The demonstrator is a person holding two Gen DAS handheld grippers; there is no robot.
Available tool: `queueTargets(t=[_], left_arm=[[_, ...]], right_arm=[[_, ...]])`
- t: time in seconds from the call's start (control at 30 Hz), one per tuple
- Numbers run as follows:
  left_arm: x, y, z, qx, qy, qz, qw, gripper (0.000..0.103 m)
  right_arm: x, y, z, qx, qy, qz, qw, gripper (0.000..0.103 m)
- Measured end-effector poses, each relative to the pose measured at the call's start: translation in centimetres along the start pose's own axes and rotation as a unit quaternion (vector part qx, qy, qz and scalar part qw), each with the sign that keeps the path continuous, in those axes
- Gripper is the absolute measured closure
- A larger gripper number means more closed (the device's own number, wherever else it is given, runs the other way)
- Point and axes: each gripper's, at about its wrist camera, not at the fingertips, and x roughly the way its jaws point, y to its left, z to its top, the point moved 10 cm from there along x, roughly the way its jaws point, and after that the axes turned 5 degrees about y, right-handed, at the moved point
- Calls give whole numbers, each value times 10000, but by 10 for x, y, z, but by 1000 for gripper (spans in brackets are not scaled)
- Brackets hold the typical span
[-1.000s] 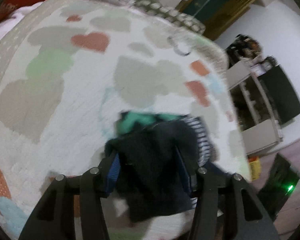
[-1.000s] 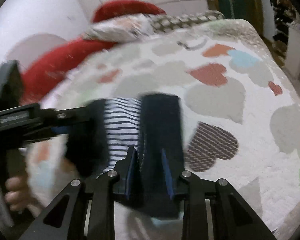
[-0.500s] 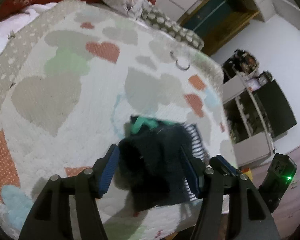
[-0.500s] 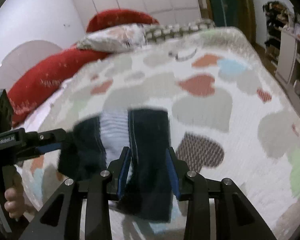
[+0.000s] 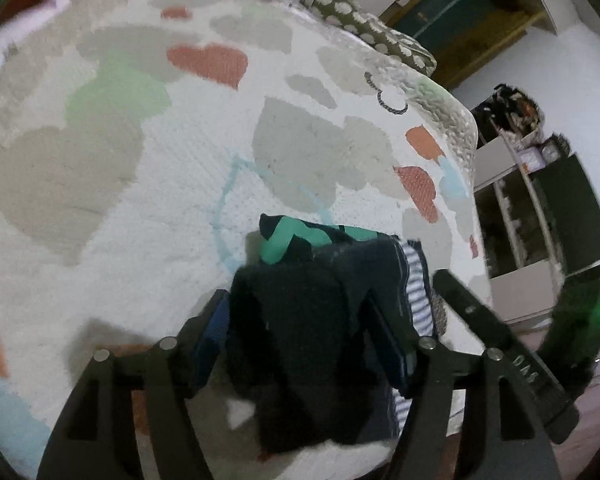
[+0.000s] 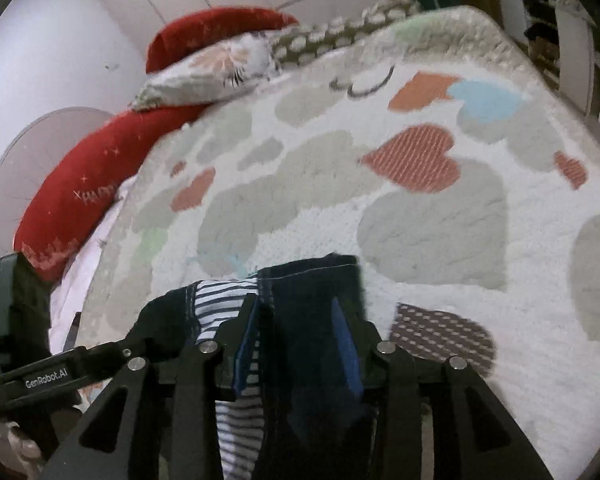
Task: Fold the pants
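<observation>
Heart-print bedspread (image 6: pixel 440 220), red pillows (image 6: pixel 72 200), shelf unit (image 5: pixel 540 216)

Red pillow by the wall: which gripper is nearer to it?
Left. The left gripper sits on the red pillow side of the pants; the right gripper is further toward the bedspread's middle.

Home bedroom. Bed (image 6: pixel 440 240) under white quilted cover with heart patches. Red pillows (image 6: pixel 80 196), patterned pillow (image 6: pixel 212 72) at head end. Tiled white wall behind. Open shelf unit (image 5: pixel 512 216) with clutter, dark door frame (image 5: pixel 452 28) beside bed.
</observation>
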Motion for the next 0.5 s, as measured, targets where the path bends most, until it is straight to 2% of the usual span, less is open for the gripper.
queueTargets(t=[0.1,0.2,0.27,0.33,0.37,0.5], left_arm=[[-22,-7,-10,332,-374,468,9977,31],[-45,-11,-20,552,-887,1026,9892,29],[-63,-14,-28,711,-1330,1536,9766,24],[-80,-19,-33,839,-1708,1867,9638,20],[-94,-25,-37,930,-1998,2027,9541,16],[-141,-44,-43,1061,-2917,2288,9226,2]], right_arm=[[-20,-12,-9,41,-243,-263,9994,54],[-35,-27,-26,228,-328,-457,9982,52],[-46,-37,-39,379,-393,-532,9971,51],[-57,-42,-49,467,-469,-600,9960,51],[-61,-43,-52,478,-508,-634,9955,51],[-75,-41,-62,404,-600,-756,9945,47]])
